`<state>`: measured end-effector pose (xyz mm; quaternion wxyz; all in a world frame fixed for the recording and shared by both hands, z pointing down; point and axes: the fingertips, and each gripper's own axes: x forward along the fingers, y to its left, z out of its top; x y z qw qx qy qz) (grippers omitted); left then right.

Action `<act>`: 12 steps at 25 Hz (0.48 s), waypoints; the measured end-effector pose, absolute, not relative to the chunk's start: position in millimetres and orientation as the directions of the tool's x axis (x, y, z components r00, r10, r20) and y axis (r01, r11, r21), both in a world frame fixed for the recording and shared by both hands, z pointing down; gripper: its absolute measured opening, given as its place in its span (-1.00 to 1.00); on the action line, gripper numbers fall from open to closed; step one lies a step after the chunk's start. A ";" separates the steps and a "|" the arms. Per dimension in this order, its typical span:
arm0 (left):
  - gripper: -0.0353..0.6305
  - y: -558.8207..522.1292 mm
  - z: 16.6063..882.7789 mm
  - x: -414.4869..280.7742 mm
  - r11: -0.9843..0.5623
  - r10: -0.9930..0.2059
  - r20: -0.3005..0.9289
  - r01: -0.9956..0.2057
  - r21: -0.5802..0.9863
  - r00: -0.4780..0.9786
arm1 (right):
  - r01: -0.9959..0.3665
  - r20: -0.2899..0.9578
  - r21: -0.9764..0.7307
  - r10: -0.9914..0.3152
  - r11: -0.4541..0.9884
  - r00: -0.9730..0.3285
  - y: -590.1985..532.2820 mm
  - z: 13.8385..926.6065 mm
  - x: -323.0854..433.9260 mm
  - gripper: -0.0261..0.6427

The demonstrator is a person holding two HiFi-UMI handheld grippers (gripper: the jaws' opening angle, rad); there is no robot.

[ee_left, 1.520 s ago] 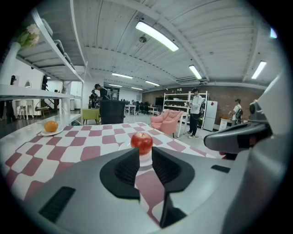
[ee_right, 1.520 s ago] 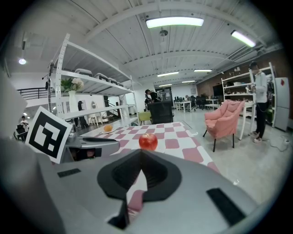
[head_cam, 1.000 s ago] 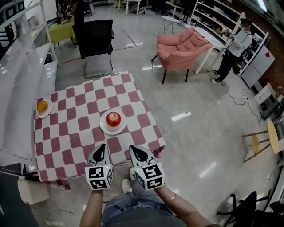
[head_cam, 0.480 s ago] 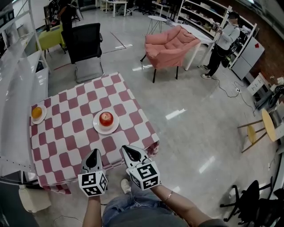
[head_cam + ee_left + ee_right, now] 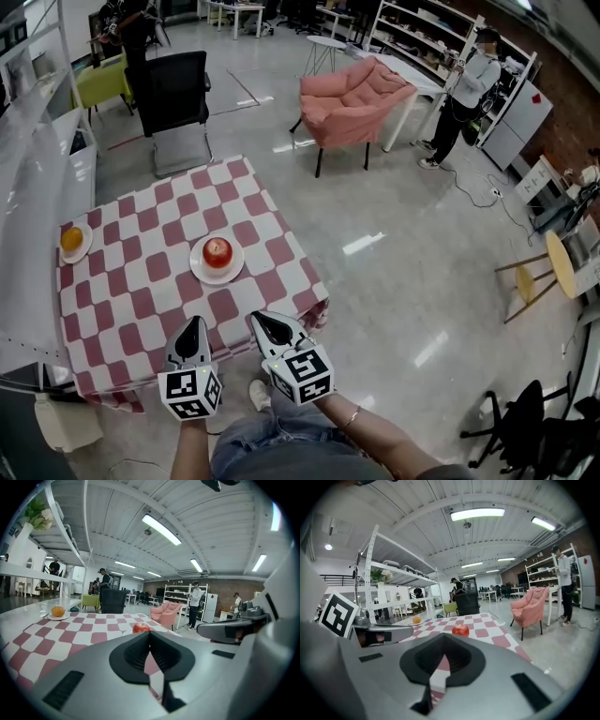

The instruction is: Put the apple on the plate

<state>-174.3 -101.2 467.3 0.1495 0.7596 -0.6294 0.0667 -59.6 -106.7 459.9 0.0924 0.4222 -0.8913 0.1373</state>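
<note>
While shut and empty, left hand-held gripper beside right hand-held gripper. Ahead: apple on plate atop bench.

left gripper and right gripper risen slightly, head view swung right

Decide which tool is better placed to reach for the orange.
Left, probably. The orange sits near the left edge of the table, and the left tool is on that side; the right tool would have to cross over.
</note>
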 end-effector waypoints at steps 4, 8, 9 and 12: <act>-0.84 -101.4 467.6 -175.1 -0.160 -0.936 0.292 -0.976 0.150 0.198 | -0.777 0.260 -0.161 -0.733 0.609 -0.628 -106.5 455.6 -58.2 -0.90; -0.84 -102.7 468.6 -175.5 -0.159 -0.935 0.296 -0.977 0.140 0.195 | -0.782 0.249 -0.162 -0.742 0.601 -0.622 -109.2 454.3 -54.1 -0.90; -0.84 -103.1 469.0 -175.2 -0.159 -0.935 0.297 -0.978 0.138 0.194 | -0.784 0.247 -0.164 -0.744 0.599 -0.620 -110.2 454.3 -52.8 -0.90; -0.84 -104.6 469.6 -173.7 -0.160 -0.933 0.303 -0.978 0.136 0.195 | -0.789 0.244 -0.168 -0.750 0.592 -0.615 -113.4 454.5 -49.0 -0.90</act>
